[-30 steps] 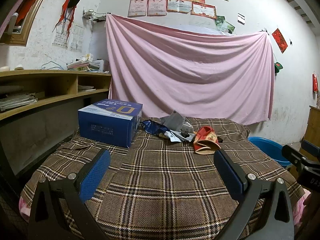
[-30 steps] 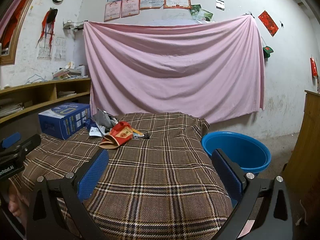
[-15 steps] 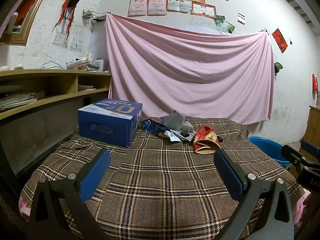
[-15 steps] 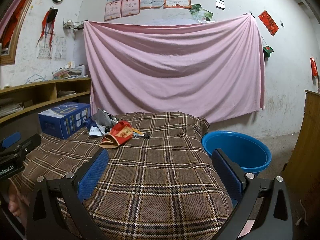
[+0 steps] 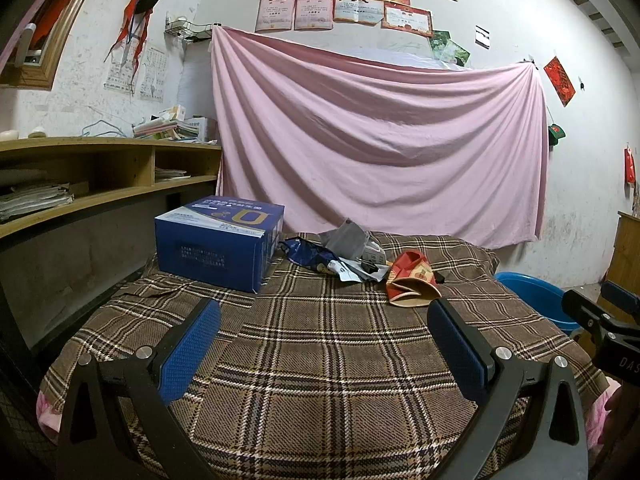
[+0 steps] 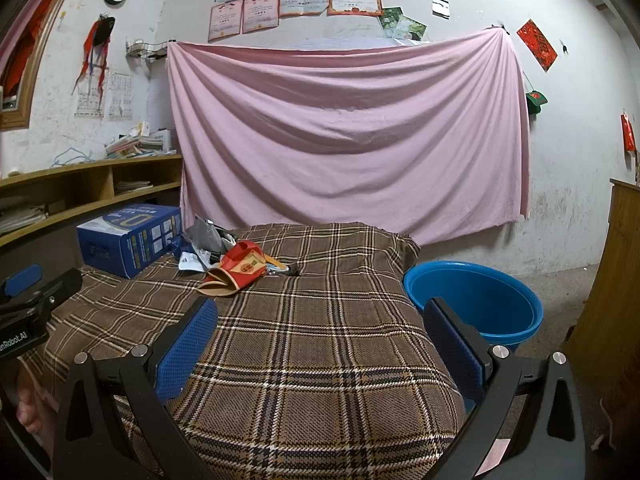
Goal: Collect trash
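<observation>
Jaws of both grippers spread wide, level above the plaid cloth [image 5: 320,360], empty

Pink sheet [image 5: 380,152] — white wall [image 6: 568,168], wooden shelves [image 5: 100,176]

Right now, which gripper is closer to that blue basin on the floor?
Right. The right gripper hangs just left of the blue basin; the left gripper sits farther left, over the plaid-covered table.
</observation>
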`<state>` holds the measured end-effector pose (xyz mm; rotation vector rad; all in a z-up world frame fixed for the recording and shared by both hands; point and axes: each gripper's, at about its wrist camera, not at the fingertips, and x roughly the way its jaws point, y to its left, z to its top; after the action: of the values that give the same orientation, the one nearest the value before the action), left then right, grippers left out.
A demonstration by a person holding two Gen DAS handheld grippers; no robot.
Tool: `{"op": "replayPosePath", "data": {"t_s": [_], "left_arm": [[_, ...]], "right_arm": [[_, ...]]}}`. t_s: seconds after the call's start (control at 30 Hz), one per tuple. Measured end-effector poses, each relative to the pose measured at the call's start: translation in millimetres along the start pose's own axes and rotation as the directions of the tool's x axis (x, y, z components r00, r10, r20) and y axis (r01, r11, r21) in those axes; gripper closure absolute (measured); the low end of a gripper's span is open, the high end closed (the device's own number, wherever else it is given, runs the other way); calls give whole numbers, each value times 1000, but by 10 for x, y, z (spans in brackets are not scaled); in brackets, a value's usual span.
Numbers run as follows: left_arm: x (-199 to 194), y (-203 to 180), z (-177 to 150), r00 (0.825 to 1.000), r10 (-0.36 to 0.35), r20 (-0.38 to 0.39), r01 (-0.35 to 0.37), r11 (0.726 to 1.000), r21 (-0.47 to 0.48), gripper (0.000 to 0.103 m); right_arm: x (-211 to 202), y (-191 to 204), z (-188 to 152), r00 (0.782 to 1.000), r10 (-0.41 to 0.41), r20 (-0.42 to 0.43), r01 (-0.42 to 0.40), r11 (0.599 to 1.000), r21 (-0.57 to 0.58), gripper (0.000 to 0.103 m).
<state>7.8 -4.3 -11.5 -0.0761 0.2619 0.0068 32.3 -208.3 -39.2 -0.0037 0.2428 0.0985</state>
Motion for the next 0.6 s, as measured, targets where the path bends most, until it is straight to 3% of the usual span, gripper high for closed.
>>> {"op": "replayPosePath", "data": {"t_s": [0.6], "left_arm": [[29, 5, -43, 1000, -1, -1, 1, 1000, 0, 2]], "right_arm": [[2, 3, -1, 1000, 1, -6, -1, 1000, 0, 0]]}}
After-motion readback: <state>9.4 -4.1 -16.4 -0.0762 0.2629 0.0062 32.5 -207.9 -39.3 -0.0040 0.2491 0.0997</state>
